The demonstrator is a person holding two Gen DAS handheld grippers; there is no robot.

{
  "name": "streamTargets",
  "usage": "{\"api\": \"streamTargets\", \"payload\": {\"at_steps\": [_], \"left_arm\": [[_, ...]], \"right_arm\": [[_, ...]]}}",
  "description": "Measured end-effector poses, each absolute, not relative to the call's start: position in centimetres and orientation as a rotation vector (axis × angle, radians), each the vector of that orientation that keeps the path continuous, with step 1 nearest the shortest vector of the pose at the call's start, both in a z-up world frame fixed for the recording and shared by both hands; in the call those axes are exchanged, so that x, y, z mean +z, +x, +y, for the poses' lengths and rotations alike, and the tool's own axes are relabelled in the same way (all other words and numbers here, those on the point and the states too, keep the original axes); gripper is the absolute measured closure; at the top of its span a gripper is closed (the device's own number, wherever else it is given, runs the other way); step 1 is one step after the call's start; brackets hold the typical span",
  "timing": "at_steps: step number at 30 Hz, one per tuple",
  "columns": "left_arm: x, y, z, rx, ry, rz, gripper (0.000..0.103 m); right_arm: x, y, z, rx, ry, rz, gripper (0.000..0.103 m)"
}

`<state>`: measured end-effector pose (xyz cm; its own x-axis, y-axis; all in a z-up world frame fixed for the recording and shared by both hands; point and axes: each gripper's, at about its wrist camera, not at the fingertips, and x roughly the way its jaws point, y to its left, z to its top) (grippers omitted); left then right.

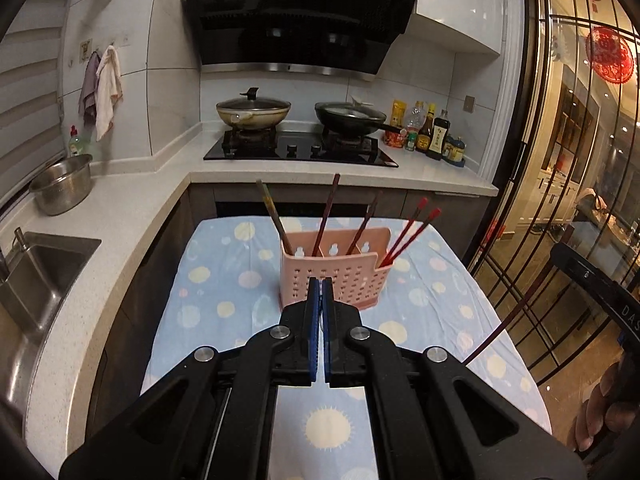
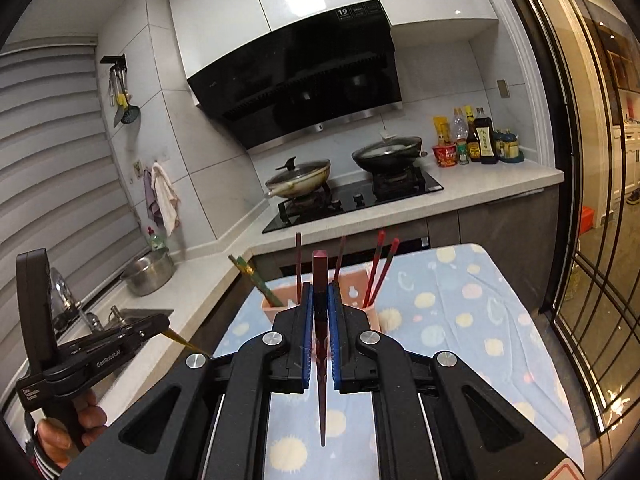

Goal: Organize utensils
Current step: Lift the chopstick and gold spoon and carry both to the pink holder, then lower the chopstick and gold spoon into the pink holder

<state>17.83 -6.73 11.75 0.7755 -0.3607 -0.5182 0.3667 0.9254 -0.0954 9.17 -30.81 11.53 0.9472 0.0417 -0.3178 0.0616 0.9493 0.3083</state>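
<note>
A pink perforated utensil holder stands on the blue dotted cloth. Several chopsticks lean in it, with two red ones at its right end. My left gripper hovers just in front of the holder with its blue pads together; in the right wrist view a thin yellowish chopstick sticks out of its tip. My right gripper is shut on a dark red chopstick, held lengthwise above the cloth and behind the holder. The same chopstick shows at the right of the left wrist view.
A white counter wraps around left and behind, with a steel sink, a steel bowl, a gas hob with two pans and sauce bottles. A glass door stands at the right.
</note>
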Motion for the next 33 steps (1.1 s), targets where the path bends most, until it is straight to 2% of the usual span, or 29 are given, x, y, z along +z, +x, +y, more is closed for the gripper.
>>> {"api": "streamTargets", "payload": {"at_steps": [10,16,22,30,33], "left_arm": [[15.3,25.2,-8.5,-0.361,-0.006,0.467,0.102],[15.1,28.0,-8.2,-0.347,-0.015,0.477,0.102],[10.7,28.4,-6.2,-0.321,-0.003,0.569,0.102],[0.8,29.1,-3.0,-0.263,0.044,0.756,0.100],[-2.5,30.5,-2.2,-0.244,0.056,0.818,0.088]], "right_arm": [[16.5,18.3,-31.4,-0.041,0.297,0.205,0.096],[16.6,23.0,-31.3,-0.041,0.294,0.219,0.096],[13.3,22.3,-31.4,-0.026,0.309,0.278,0.096],[9.5,19.6,-31.0,-0.022,0.307,0.355,0.096],[8.5,19.3,-30.8,-0.019,0.302,0.382,0.096]]}}
